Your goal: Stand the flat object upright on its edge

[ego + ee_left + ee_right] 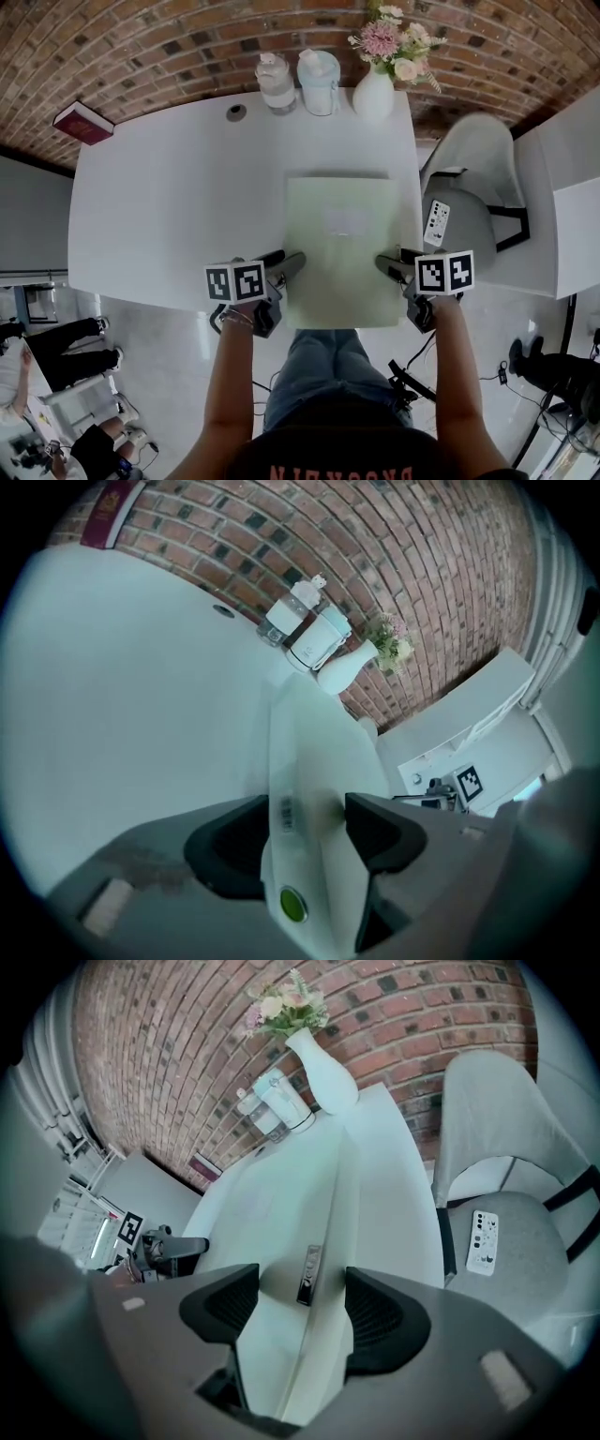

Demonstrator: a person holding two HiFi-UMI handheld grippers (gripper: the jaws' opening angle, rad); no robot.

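The flat object is a pale green, thin box (342, 248), seen from above over the white table (169, 216). Its near end reaches past the table's front edge. My left gripper (294, 264) is shut on its left side edge and my right gripper (385, 266) on its right side edge. In the left gripper view the box's edge (298, 761), with a barcode and a green dot, fills the gap of the left gripper (305, 822). In the right gripper view the box (309, 1241), with a dark label on its edge, sits between the pads of the right gripper (302, 1299).
At the table's far edge stand two bottles (277, 82) (319, 82) and a white vase of flowers (373, 94). A red book (82, 122) lies at the far left corner. A grey chair (469, 202) with a remote (437, 222) stands right of the table.
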